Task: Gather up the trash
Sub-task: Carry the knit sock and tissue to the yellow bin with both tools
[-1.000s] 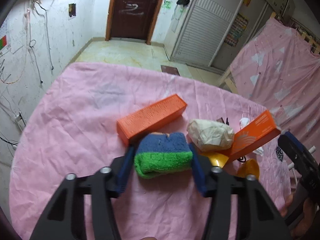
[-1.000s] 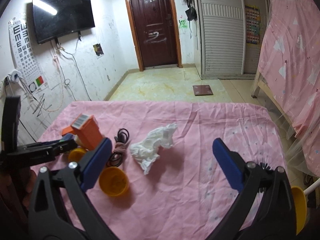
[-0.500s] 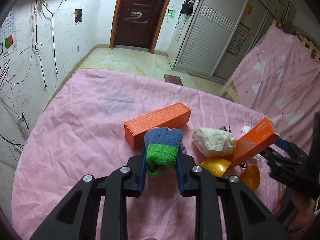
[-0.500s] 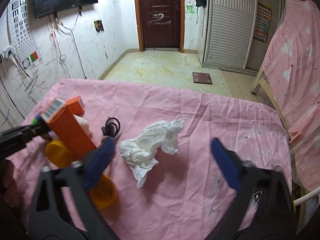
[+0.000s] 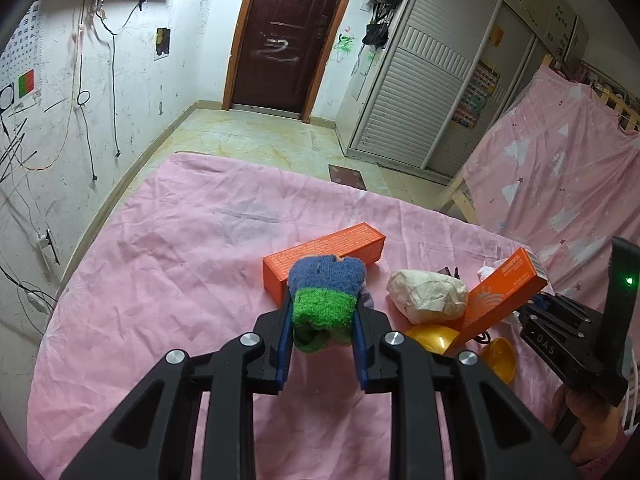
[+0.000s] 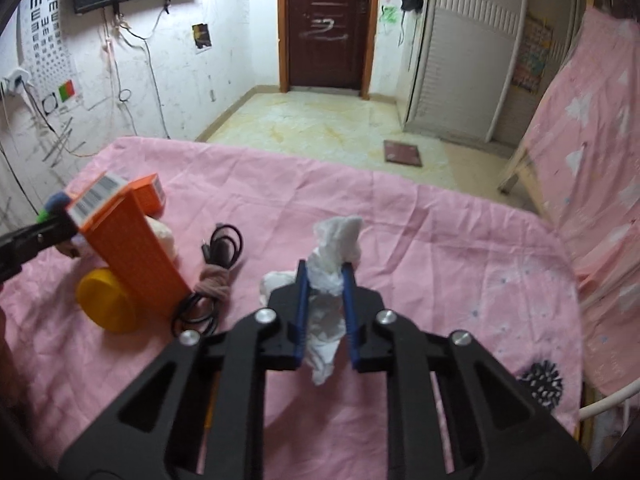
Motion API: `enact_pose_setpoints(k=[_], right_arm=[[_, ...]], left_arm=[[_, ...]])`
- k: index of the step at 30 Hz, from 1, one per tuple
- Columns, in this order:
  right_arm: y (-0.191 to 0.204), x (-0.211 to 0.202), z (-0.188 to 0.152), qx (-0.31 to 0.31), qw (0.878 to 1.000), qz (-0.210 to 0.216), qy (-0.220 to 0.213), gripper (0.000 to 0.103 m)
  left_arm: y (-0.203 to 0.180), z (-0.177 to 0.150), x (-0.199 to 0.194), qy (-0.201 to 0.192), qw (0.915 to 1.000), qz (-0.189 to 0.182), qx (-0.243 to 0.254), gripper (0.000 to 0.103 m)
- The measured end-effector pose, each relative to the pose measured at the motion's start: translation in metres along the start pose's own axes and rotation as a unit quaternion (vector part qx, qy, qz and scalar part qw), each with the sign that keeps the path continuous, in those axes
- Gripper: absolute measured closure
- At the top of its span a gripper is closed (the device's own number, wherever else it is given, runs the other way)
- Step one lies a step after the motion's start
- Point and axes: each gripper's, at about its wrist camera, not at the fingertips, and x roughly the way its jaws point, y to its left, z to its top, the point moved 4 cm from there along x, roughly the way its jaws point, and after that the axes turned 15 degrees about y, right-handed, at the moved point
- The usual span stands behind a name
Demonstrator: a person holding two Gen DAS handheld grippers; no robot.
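Blue pads on both tongs are loaded. Left gripper (image 5: 323, 334) is clamped narrow on the blue-and-green fuzzy sock (image 5: 325, 300), squeezed between the pads, sitting just in front of the flat orange box (image 5: 324, 256). Right gripper (image 6: 325, 312) has just closed onto the white crumpled tissue (image 6: 334, 264); pads are pinching its middle, top sticks up past the tips, tail hangs down between the jaws over the pink sheet (image 6: 440, 248).

Around it: second orange box (image 6: 128, 248) leaning on a yellow cup (image 6: 106, 300), black cable (image 6: 222, 248) beside that, paper wad (image 5: 426, 295) by the left tongs. No bin visible in either view, so I can't tell where the drop-off is.

Judgement on the step: both grasps look made, next is the lift.
- Keep squeeze constant, tissue is thin and the grip is mid-body, could slip out.
- Lift the right one straight up so the tail clears the sheet without snagging.
- Left: rise before moving sideways, the sock is near the box and could drag it.
- Keep the two tongs apart while carrying.
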Motion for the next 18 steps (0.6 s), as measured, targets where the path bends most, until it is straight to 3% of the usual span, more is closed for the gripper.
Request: enact_pose_setpoints(k=[10,18], right_arm=[[-0.009,-0.033,-0.011,0.027,0.998,-0.005,-0.055,0.089],[-0.017,-0.076,-0.029,0.048,0.993,0.003,-0.103,0.088]], left_arm=[[0.004,-0.008,-0.026,-0.028,0.9994,0.019,-0.007,0.085],[-0.016,-0.015,-0.064,-0.064,0.9978,0.015,0.006,0.085]])
